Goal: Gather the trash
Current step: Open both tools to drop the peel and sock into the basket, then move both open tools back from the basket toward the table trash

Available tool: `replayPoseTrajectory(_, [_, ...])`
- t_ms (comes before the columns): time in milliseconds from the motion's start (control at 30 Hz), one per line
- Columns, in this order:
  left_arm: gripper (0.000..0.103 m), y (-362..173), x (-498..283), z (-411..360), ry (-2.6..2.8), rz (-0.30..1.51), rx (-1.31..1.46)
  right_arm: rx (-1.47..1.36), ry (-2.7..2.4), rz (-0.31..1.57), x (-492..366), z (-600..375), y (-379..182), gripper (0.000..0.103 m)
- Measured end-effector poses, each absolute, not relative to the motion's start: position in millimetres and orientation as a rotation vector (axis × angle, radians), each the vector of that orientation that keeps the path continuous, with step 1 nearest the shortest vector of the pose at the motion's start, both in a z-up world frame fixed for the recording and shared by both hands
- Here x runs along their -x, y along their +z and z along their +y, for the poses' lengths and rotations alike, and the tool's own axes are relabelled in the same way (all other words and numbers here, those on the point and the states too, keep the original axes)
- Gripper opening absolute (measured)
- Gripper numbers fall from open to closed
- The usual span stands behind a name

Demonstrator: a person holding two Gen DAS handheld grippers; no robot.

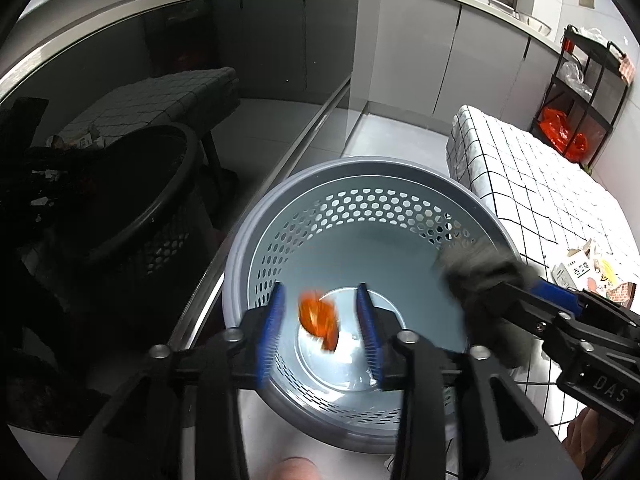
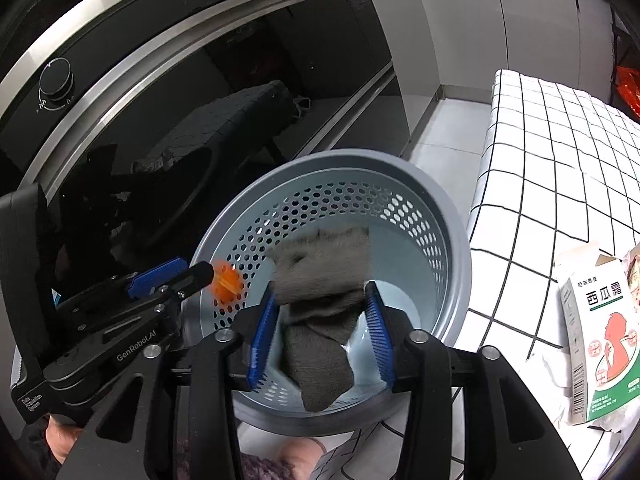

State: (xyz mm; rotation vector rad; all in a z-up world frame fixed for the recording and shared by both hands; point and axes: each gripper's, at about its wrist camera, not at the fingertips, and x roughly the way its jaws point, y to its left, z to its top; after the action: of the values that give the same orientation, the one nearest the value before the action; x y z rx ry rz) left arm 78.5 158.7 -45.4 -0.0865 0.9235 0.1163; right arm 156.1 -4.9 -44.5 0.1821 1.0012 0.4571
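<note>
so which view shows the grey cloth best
The right wrist view: the grey cloth fills the centre between the right tongs, over the bin. The left wrist view shows only a blurred furry clump at its right.

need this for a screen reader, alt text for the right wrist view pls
The right gripper holds its blue pads open over a grey perforated bin, a grey fuzzy cloth between them. At left the left gripper has a blurred orange scrap at its tip; a printed carton lies on the checked cloth.
</note>
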Motion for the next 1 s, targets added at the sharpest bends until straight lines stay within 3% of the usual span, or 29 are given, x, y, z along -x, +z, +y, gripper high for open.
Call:
replayPoseTrajectory(33, [0.056, -44.6, -77.8, 159.0, 0.12, 0.919, 0.088, -0.184, 0.455, 0.997, -155.6, -5.6, -43.5, 0.051])
replayPoseTrajectory(67, [0.06, -43.2, -76.9, 159.4, 0.126, 0.91, 0.088, -0.185, 0.453, 0.997, -155.4, -6.3, -42.9, 0.051])
replayPoseTrajectory(1000, [0.063, -35.9, -71.4, 153.0, 0.132, 0.871, 0.082, -0.185, 0.417, 0.992, -133.1, -21.7, -38.7, 0.051])
